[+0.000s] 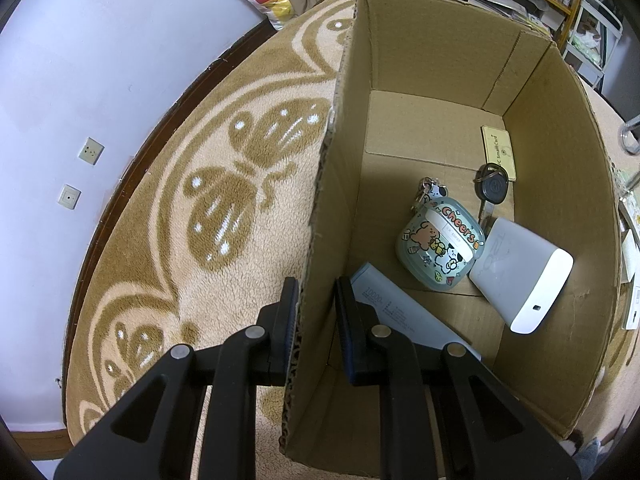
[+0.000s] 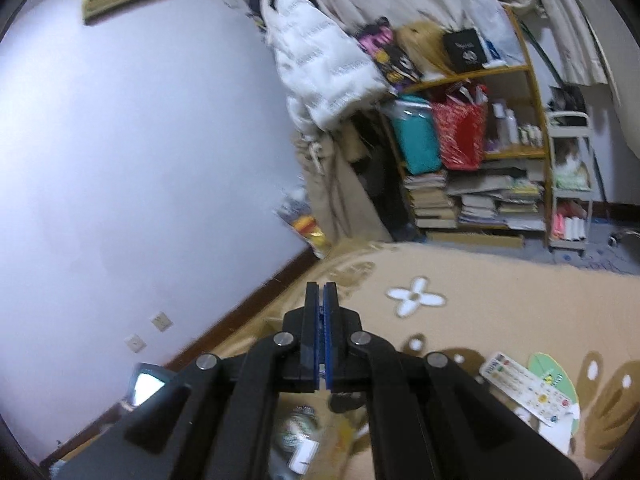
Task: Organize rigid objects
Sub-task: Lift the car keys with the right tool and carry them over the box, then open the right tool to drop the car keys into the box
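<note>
On the beige fleece blanket with brown butterfly pattern point(image 1: 208, 216) we see the open brown cardboard box point(image 1: 432, 56), the largest thing in the left wrist view, standing upright with its near left wall running toward the camera. We hold that wall with the left hand-held gripper point(image 1: 317, 304): one finger sits outside the cardboard and the other inside, straddling the edge, though we cannot tell whether the pads press on it or merely flank it.

Inside the box, on its floor, the flat grey power bank printed 10000 point(image 1: 404, 312) lies against the near left wall, partly behind the inner finger. To its right the rounded white-and-grey plastic device point(image 1: 520, 280) lies tilted near the right wall. Just left of it, and touching it, sits the pale green earbud case with cartoon stickers and the word Cheers point(image 1: 438, 244), a small keyring charm at its top. Farther back lies the black-headed car key point(image 1: 493, 190), its blade pointing toward the white device, and its head overlapping the yellow smart card point(image 1: 498, 148) lying flat by the right wall.

From the right wrist view, the right hand-held gripper point(image 2: 321, 300) is clenched with nothing between its blue pads, raised above the blanket and pointing toward the cluttered wooden bookshelf point(image 2: 480, 184). A white remote control with coloured buttons point(image 2: 528, 388) lies on the blanket to its right.
</note>
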Demonstrator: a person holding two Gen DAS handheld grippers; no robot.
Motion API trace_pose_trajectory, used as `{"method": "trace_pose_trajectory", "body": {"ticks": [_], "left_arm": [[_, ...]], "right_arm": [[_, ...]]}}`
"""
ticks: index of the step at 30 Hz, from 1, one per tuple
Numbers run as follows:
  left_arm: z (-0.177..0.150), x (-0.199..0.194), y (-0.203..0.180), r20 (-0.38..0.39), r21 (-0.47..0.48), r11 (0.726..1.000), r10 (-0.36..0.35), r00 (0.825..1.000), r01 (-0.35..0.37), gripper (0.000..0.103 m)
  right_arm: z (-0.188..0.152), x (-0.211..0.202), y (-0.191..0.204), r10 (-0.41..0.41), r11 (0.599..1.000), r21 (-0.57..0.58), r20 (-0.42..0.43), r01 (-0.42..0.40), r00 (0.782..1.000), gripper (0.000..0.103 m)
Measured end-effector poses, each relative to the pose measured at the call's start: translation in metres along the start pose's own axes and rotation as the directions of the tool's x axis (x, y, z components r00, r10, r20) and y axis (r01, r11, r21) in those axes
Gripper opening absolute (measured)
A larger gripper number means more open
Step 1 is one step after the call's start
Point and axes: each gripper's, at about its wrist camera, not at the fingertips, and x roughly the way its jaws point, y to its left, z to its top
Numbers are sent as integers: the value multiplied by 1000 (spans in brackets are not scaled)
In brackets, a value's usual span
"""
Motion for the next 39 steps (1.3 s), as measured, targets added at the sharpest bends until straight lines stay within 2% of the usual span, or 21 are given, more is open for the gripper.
{"method": "trace_pose_trajectory", "body": {"ticks": [6, 14, 25, 29, 34, 39], "left_arm": [[0, 0, 0, -1, 0, 1000, 0, 1000, 0, 17], [0, 0, 0, 0, 0, 1000, -1, 1000, 1, 17], [1, 0, 1, 0, 0, 1000, -1, 1000, 1, 17], [0, 0, 1, 0, 1, 1000, -1, 1000, 1, 17], [0, 0, 1, 0, 1, 1000, -1, 1000, 1, 17], [1, 0, 1, -1, 0, 1000, 0, 1000, 0, 17]], "right_arm": [[-5, -2, 32, 79, 995, -56, -6, -79, 997, 3], [-41, 42, 27, 29, 997, -65, -163, -40, 986, 3], [-80, 81, 3, -30, 998, -59, -325, 11, 945, 3], [-84, 84, 4, -104, 990, -121, -337, 66, 936, 4], [-87, 89, 2, -100, 991, -120, -357, 61, 929, 4], [-85, 86, 7, -66, 994, -103, -350, 32, 934, 4]]}}
